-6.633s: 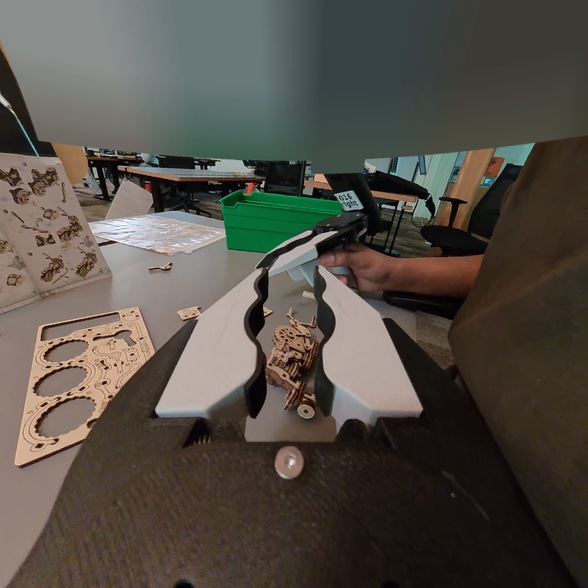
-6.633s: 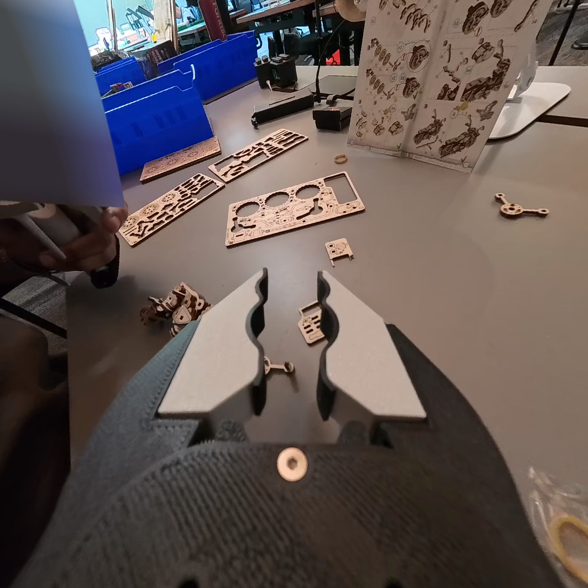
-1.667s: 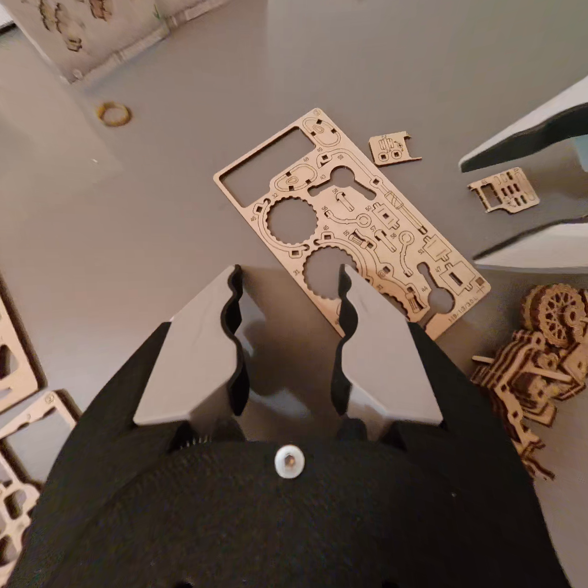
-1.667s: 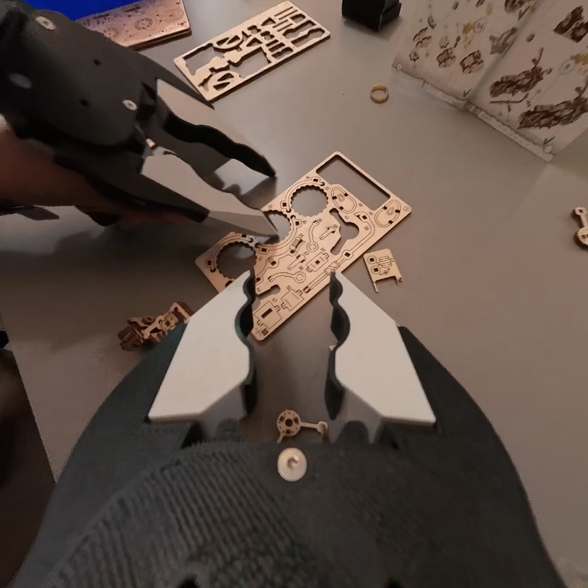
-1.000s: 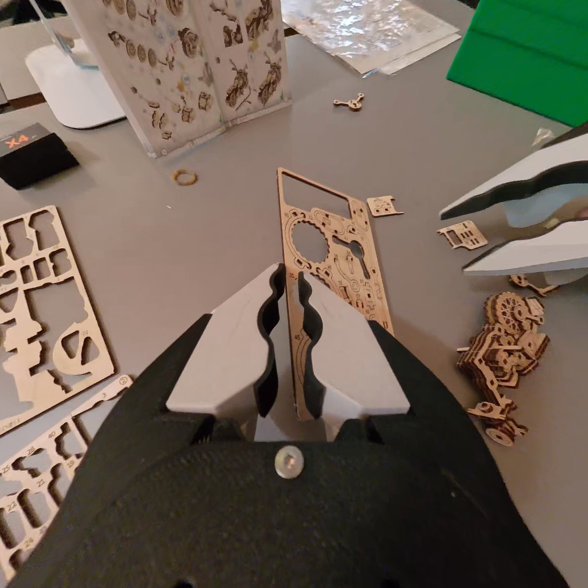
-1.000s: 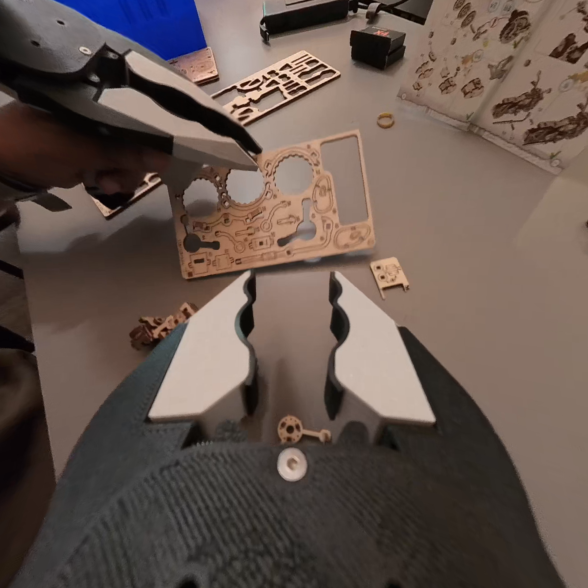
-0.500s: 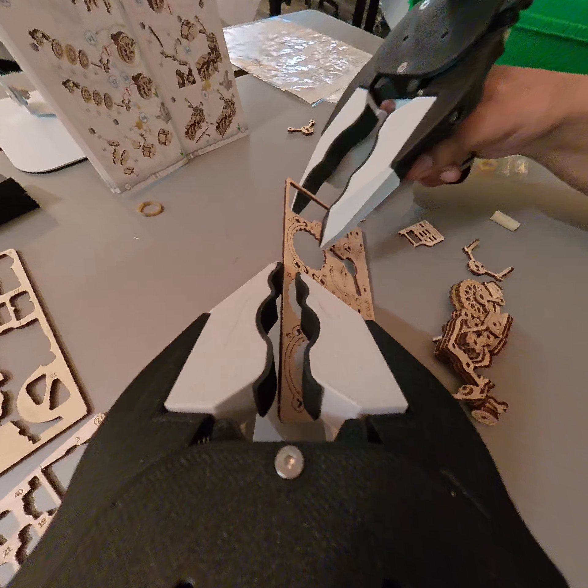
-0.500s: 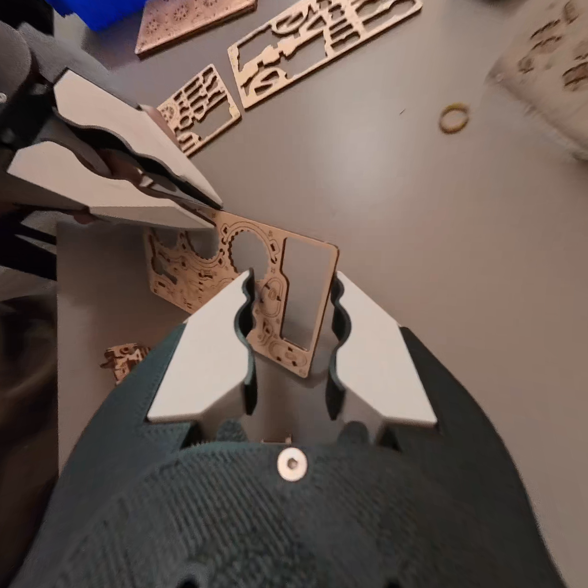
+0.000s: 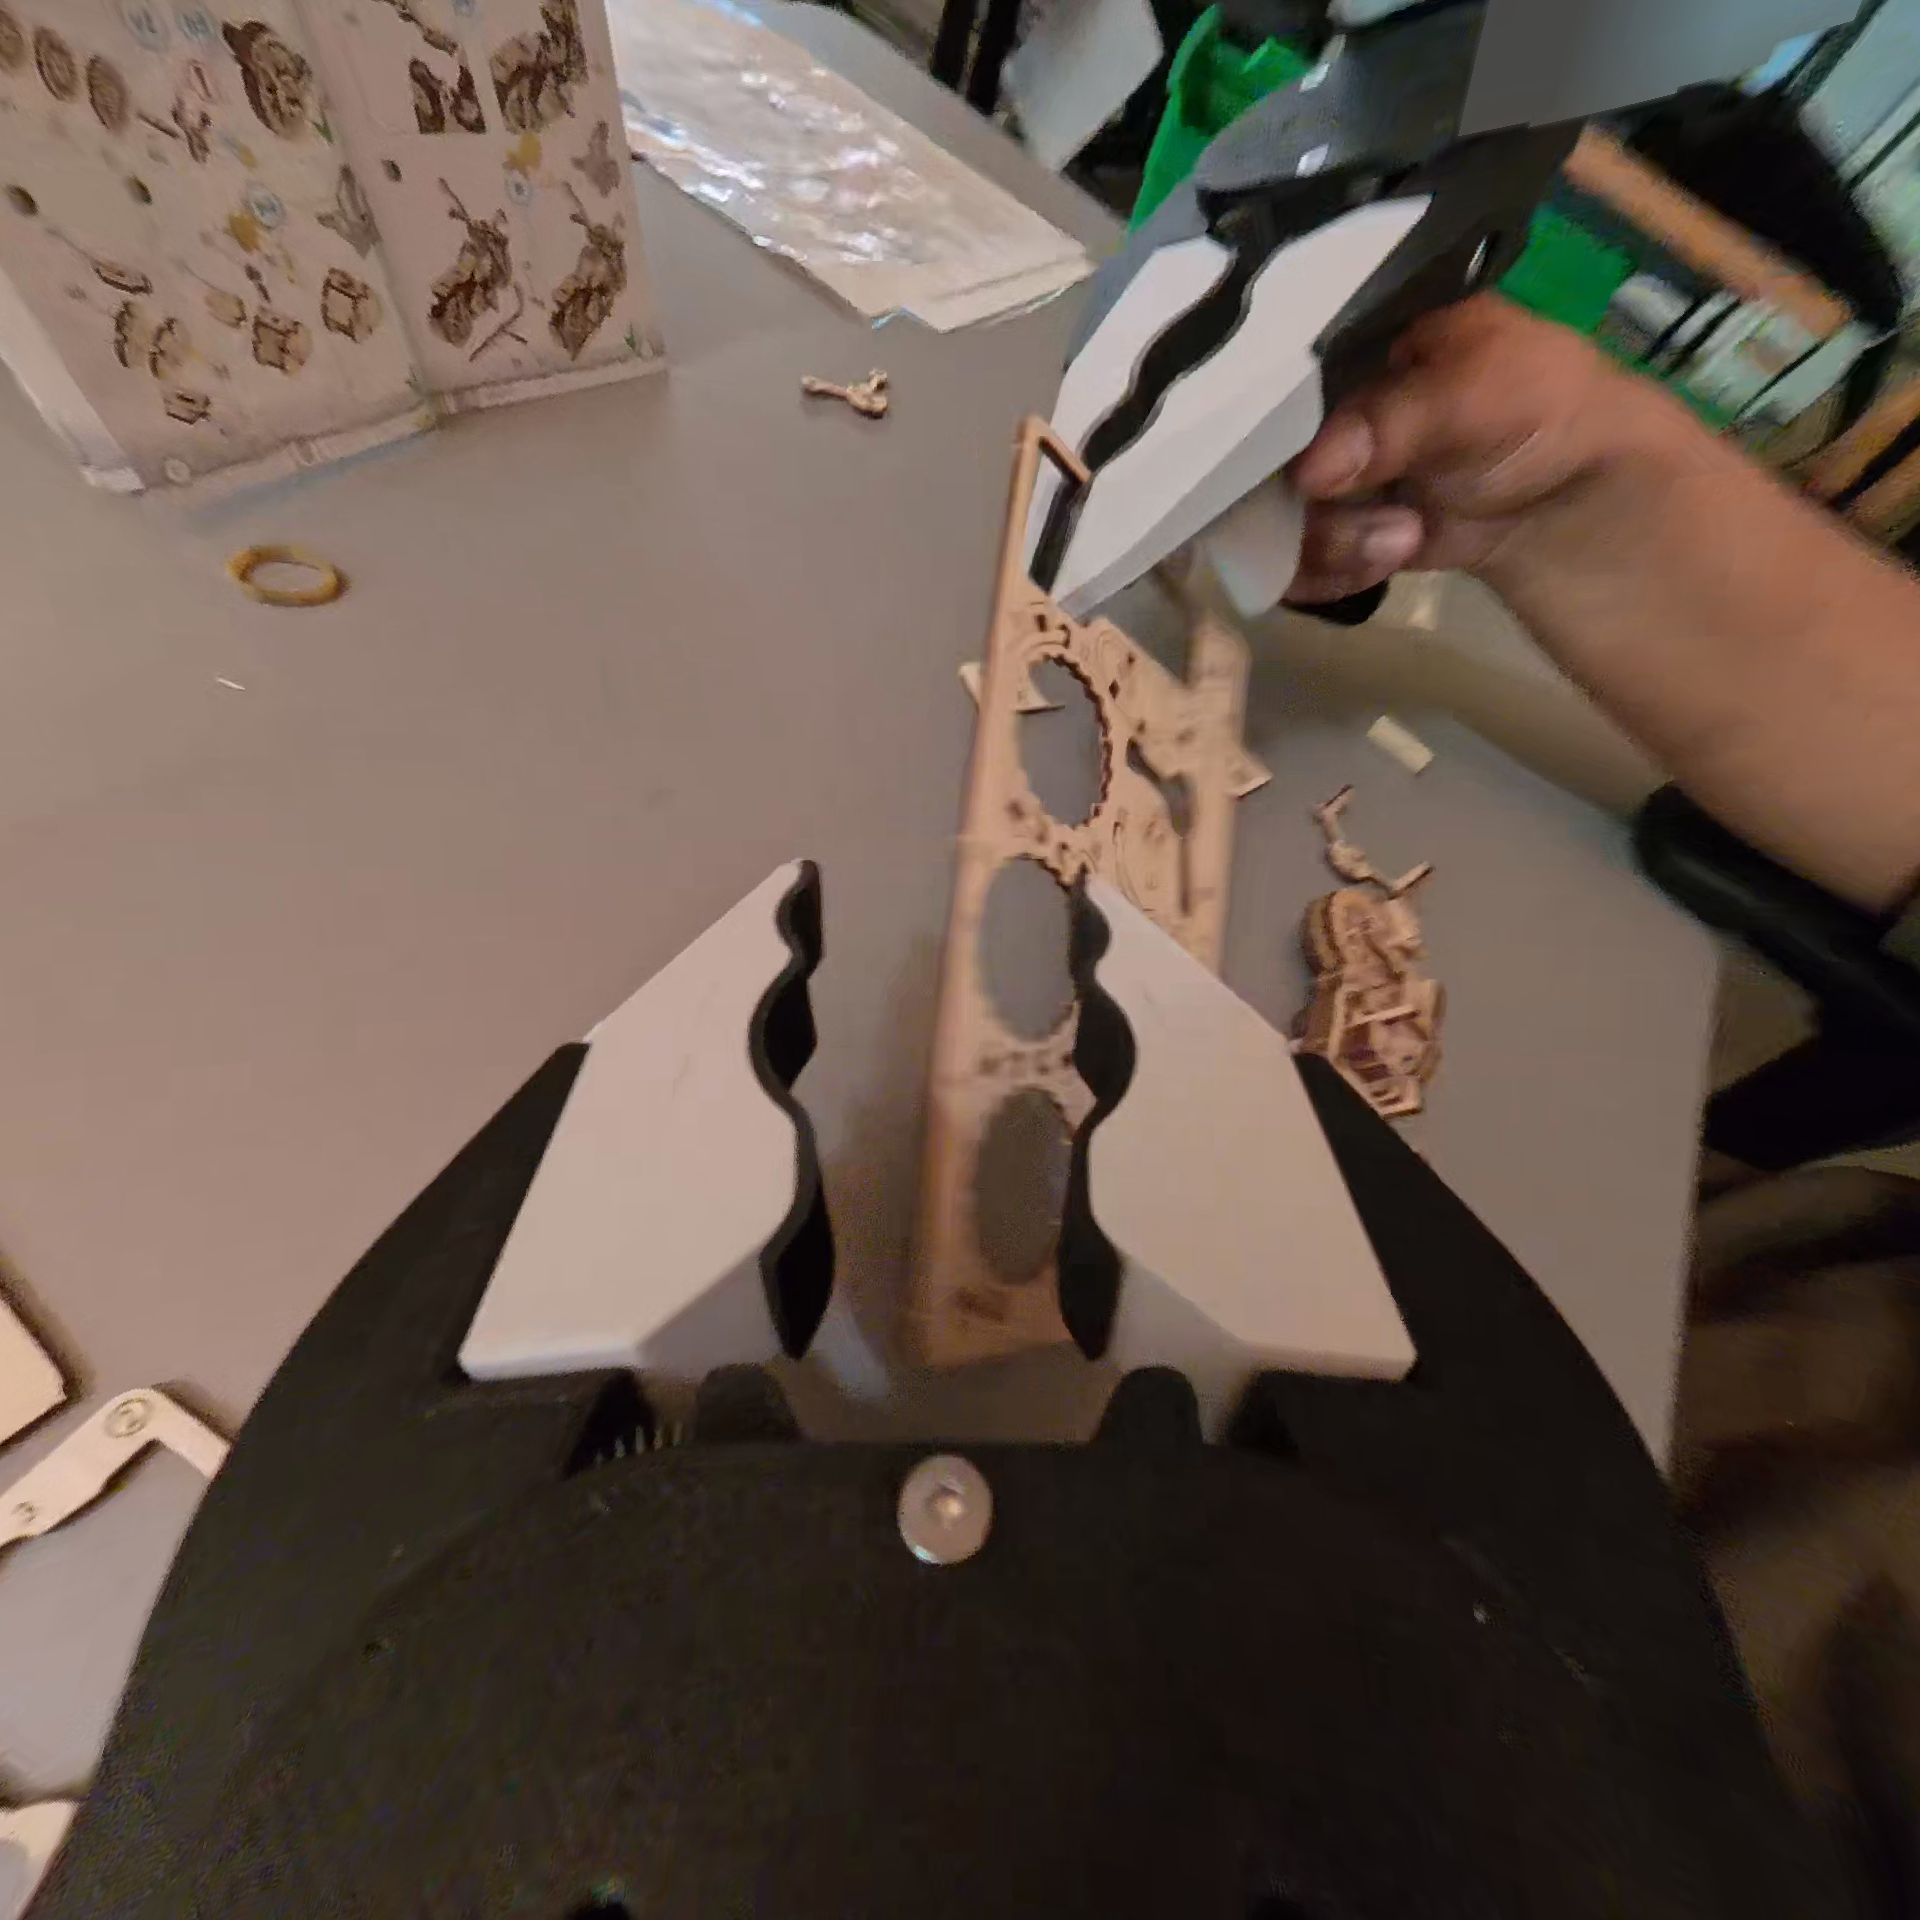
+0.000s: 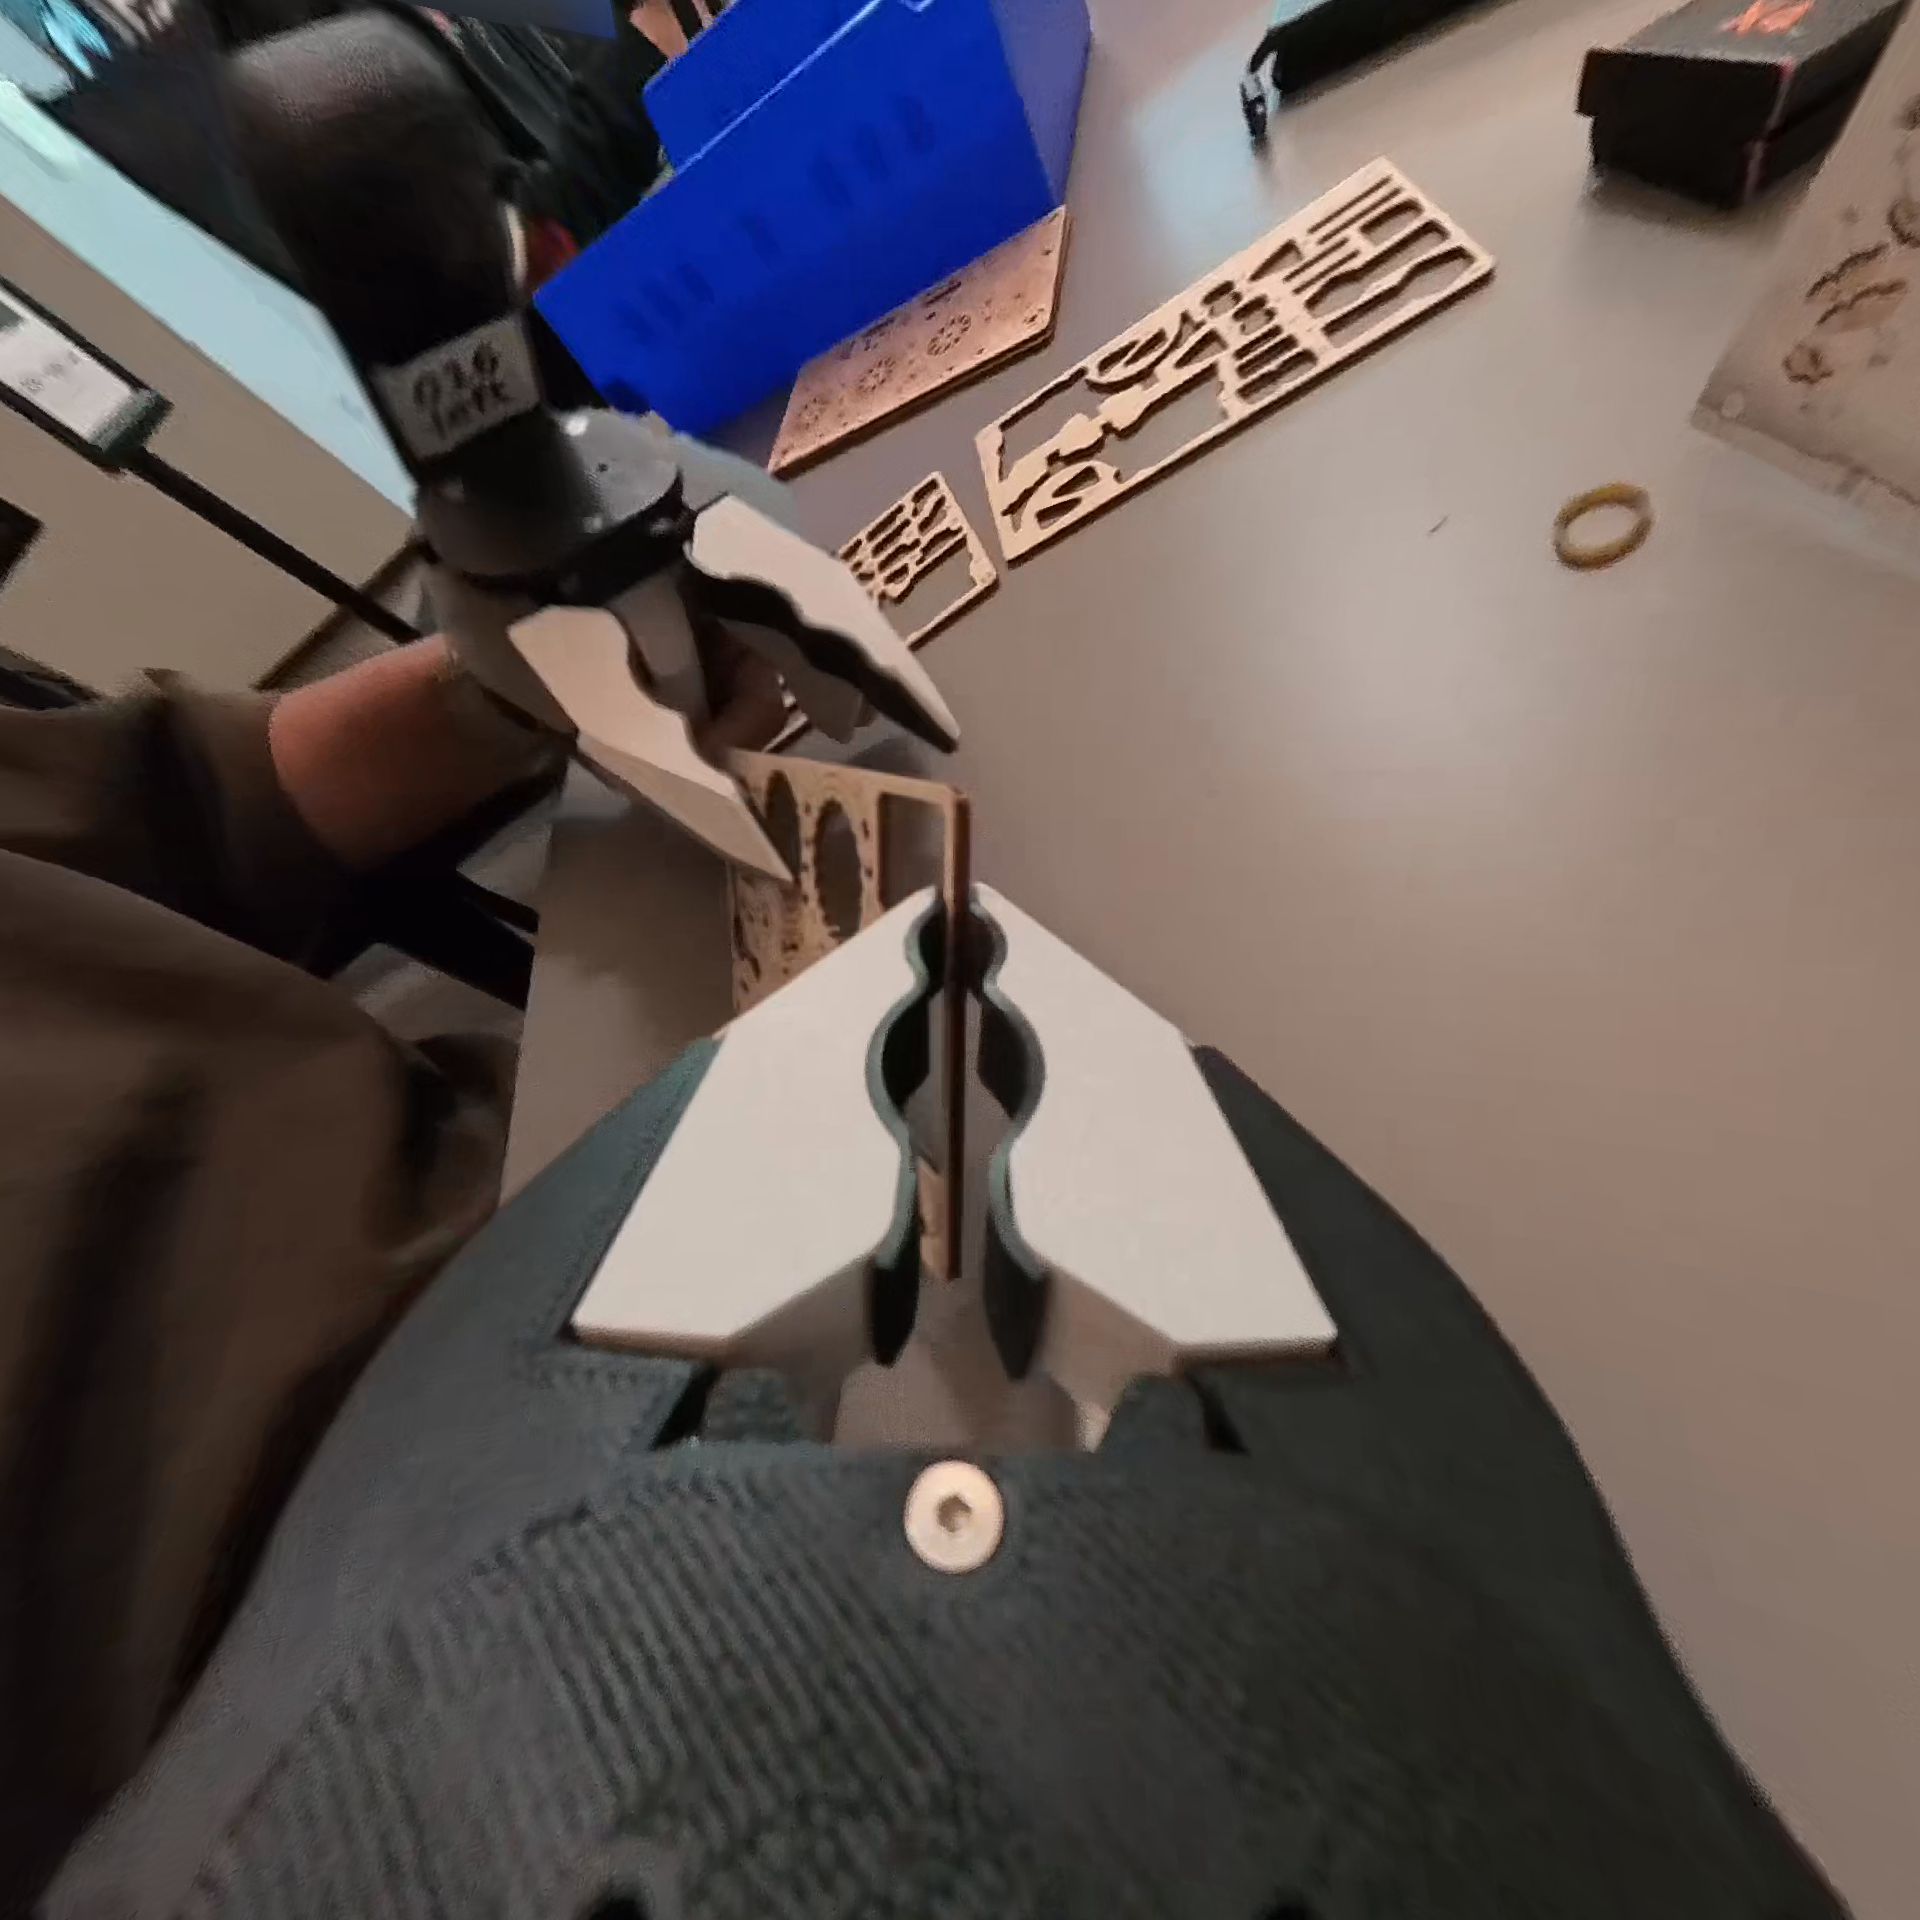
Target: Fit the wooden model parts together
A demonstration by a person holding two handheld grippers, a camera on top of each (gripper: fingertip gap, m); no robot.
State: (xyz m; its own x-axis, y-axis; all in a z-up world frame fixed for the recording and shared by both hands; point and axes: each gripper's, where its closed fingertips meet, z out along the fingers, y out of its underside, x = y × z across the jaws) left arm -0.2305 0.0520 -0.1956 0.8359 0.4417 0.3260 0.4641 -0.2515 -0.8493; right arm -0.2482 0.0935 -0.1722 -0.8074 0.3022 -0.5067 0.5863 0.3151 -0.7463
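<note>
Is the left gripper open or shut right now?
Open. The left gripper has a wide gap between its jaws; the wooden sheet leans by one finger only, its far end clamped in the right gripper.

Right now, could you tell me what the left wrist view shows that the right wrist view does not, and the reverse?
Only the left wrist view shows the part-built wooden model lying right of the sheet, the standing instruction sheets and the crinkled plastic wrap. Only the right wrist view shows the blue bin, the black box and a dark stack of boards. Both show the wooden parts sheet held on edge, the open left gripper, the right gripper shut on that sheet, and the rubber band.
</note>
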